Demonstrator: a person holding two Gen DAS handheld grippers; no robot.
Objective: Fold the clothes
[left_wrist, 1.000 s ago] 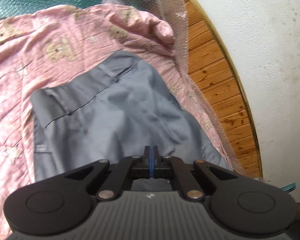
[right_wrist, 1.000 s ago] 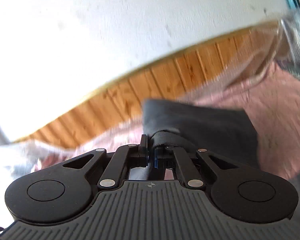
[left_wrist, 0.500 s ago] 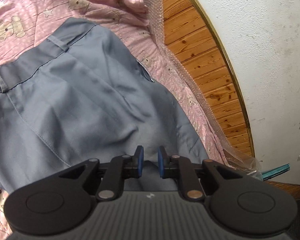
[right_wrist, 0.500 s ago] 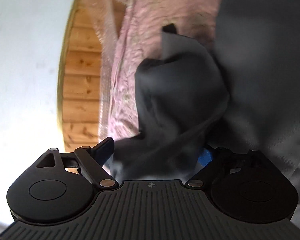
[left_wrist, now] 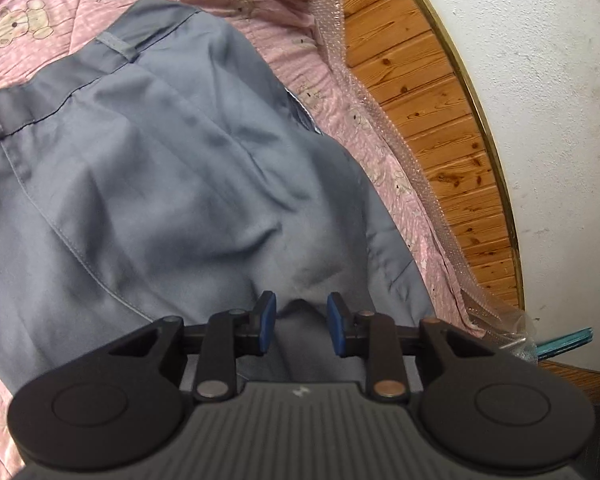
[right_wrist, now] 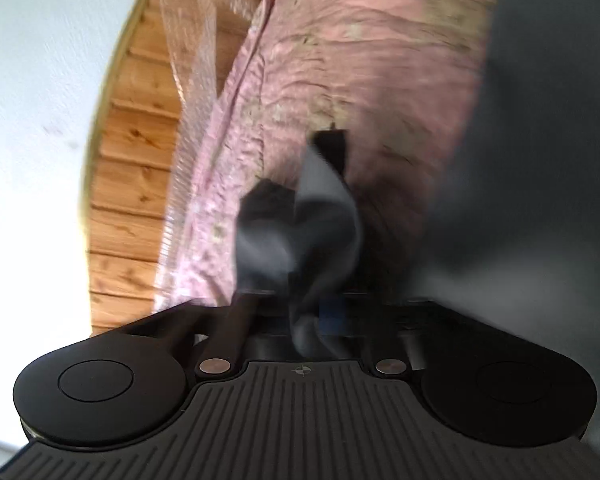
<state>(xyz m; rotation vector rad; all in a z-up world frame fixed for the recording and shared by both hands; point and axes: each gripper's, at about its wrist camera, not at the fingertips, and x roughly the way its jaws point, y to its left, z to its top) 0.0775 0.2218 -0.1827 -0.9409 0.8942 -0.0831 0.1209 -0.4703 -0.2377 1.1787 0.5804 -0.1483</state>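
Grey-blue trousers lie spread on a pink bear-print quilt, waistband at the far left. My left gripper is open just over the cloth, its blue pads apart with a small ridge of fabric between them, not pinched. In the blurred right wrist view, a twisted end of the dark trousers runs from the quilt down into my right gripper. Its fingers are hidden by cloth and blur.
A wooden bed frame and a strip of bubble wrap run along the quilt's right edge, against a white wall. A teal object pokes out at the lower right.
My left gripper went from shut on the trousers to open and let the cloth lie flat. The right gripper swung down from the wall toward the bed, trailing the cloth end.
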